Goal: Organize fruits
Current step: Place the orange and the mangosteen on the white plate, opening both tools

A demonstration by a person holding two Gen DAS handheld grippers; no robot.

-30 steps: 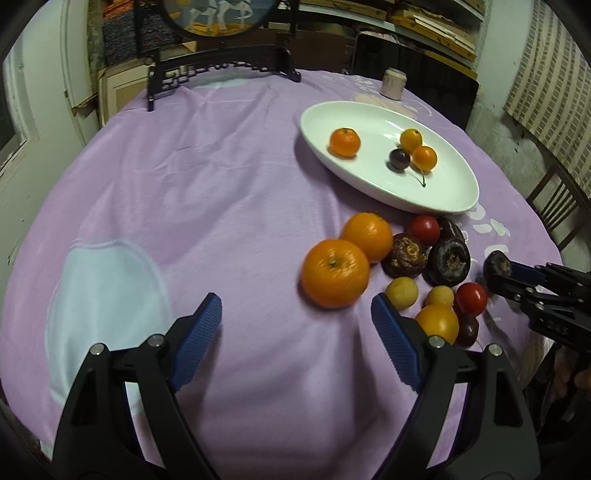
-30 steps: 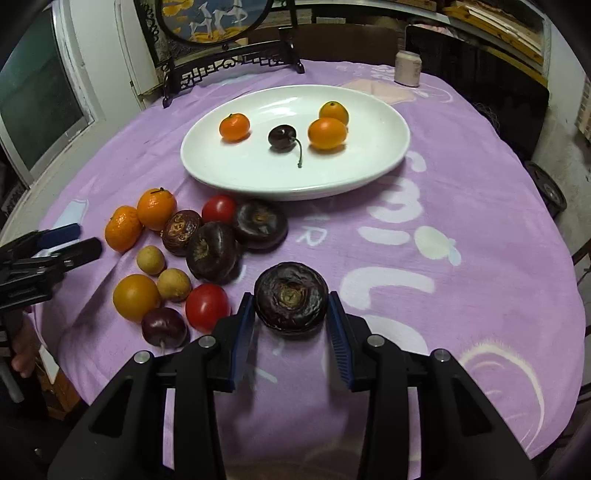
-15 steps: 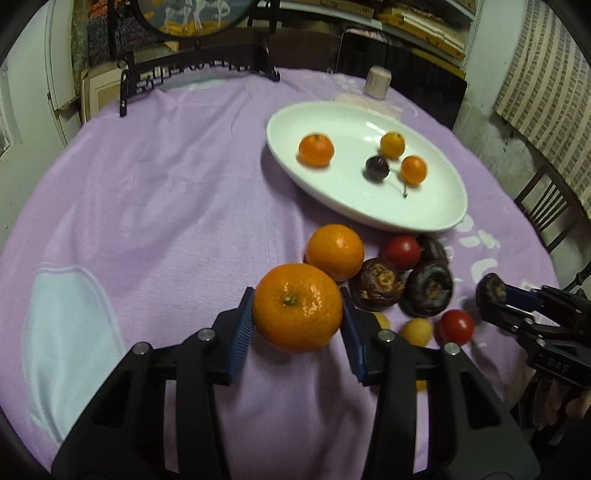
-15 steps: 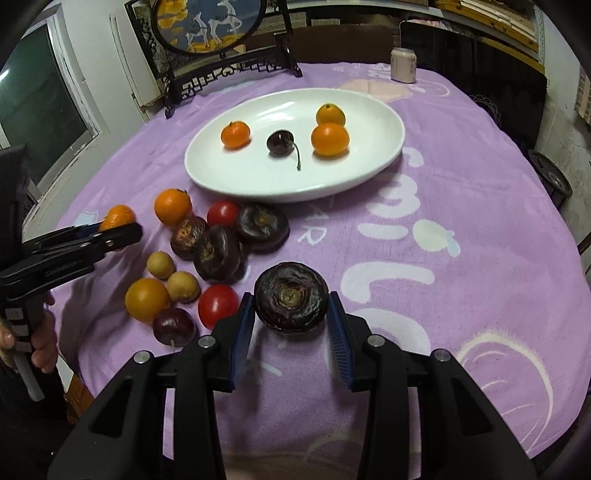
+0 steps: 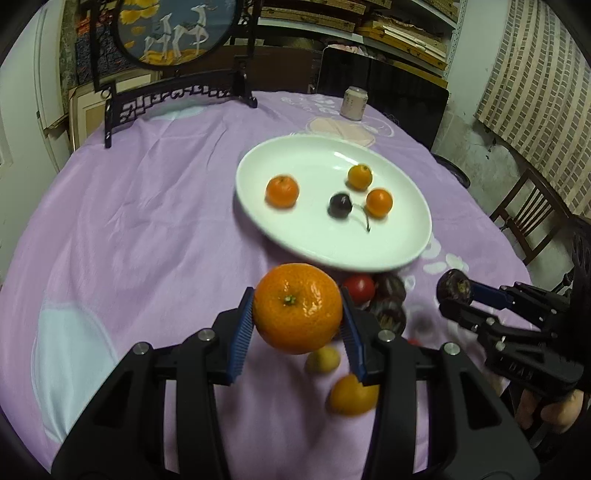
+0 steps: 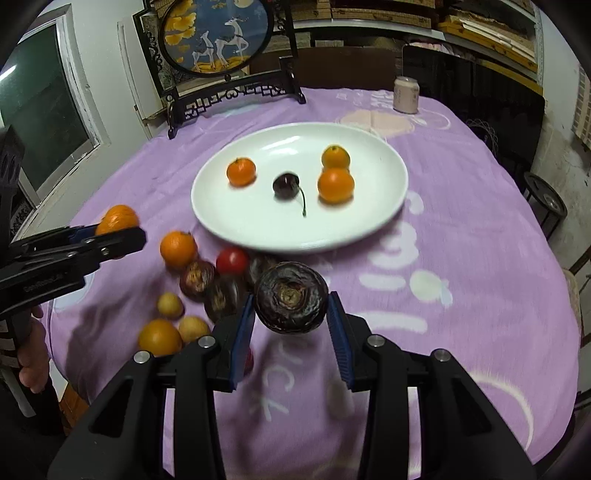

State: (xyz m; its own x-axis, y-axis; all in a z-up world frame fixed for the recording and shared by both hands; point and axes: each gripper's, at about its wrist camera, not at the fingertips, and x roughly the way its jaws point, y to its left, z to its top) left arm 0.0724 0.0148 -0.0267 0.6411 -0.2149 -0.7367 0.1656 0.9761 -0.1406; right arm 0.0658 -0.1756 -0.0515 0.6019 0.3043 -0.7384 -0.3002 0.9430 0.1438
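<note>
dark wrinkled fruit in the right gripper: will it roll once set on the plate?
Probably a little. The dark fruit looks round but flattened and wrinkled, so it should settle fast. The plate is shallow with a raised rim, likely containing it.

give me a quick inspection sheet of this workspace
surface: round table under a purple cloth
job's things: white plate holds three small oranges and a cherry; loose fruit pile lies on the cloth beside the plate
clutter: can, framed deer screen
grippers: left gripper shut on an orange; right gripper shut on a dark fruit
cables: nothing seen
surroundings: shelves, window, wooden chair
</note>
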